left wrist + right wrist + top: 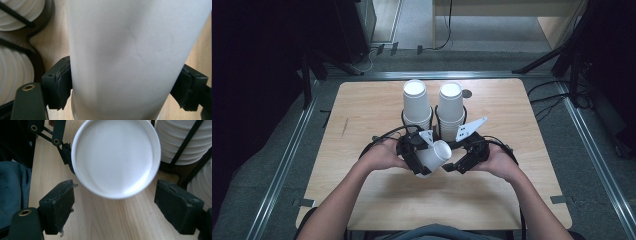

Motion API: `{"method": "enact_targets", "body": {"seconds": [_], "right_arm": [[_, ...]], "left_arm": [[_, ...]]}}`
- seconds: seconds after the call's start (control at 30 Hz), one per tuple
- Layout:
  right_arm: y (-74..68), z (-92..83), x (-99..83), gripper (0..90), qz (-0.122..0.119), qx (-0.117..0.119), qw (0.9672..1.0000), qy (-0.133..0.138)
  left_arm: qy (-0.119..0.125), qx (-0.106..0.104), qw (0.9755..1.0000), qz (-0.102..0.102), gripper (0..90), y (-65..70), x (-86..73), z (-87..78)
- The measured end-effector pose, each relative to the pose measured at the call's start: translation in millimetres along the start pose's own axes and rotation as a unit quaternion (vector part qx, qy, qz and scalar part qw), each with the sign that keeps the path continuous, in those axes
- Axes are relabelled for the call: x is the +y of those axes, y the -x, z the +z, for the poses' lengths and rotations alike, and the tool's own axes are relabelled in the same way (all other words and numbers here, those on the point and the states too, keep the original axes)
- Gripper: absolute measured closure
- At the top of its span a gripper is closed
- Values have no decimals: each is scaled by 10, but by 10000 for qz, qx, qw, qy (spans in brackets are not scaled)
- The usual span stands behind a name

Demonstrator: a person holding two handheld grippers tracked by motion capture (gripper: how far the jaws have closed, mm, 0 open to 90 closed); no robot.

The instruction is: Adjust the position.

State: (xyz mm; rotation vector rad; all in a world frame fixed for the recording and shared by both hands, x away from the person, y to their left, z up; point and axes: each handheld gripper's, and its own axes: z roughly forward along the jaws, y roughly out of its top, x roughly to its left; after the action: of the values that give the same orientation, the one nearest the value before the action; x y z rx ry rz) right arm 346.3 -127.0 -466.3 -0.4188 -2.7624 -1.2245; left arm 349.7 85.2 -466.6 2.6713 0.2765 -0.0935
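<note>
White cup (434, 156) clamped on its side in left claw (428, 159), right claw (457, 165) spread wide, nothing gripped, cup's base faced, above wooden worktop (377, 105).

Lab or recording studio setup: light wooden table (377, 200) on grey carpet floor (602, 165), metal floor rails (287, 160) framing it, black tripod legs (557, 55), loose cables (547, 100), dark equipment cabinet (357, 25) behind.

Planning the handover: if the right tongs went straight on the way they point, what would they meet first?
Probably the white paper cup's flat base, facing the open right tongs and held sideways by the left tongs.
</note>
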Motion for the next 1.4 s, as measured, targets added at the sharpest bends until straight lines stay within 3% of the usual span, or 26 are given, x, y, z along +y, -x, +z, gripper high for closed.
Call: {"method": "enact_targets", "body": {"seconds": [0.33,0.43,0.63,0.77,0.9,1.0,1.1,1.13,1.2,1.23,1.4], "right_arm": [[-47,113,60,179,-218,209,9994,-155],[-57,139,71,231,-283,275,9990,-220],[-57,147,82,241,-268,273,9988,-299],[-52,137,81,242,-251,304,9988,-282],[-44,101,78,244,-251,170,9993,-232],[-40,75,68,244,-217,131,9995,-192],[-35,48,63,243,-169,94,9997,-147],[-22,18,55,243,-171,77,9998,-54],[-23,6,53,243,-161,73,9998,-39],[-19,-23,48,243,-155,50,9999,2],[-7,-100,33,243,-75,-4,9999,132]], "left_arm": [[-246,-230,9992,215,164,70,53,125],[-276,-215,9991,252,160,82,56,124],[-273,-182,9990,313,139,79,45,127],[-54,-86,9995,298,128,99,28,108],[281,24,9996,71,4,67,20,51],[411,121,9991,80,0,62,4,25],[575,177,9982,6,0,47,-26,-9],[742,127,9971,-79,0,37,-48,-26],[792,102,9967,-111,0,31,-58,-40],[944,80,9953,-176,0,19,-78,-66],[1133,47,9933,-236,0,9,-118,-112]]}}
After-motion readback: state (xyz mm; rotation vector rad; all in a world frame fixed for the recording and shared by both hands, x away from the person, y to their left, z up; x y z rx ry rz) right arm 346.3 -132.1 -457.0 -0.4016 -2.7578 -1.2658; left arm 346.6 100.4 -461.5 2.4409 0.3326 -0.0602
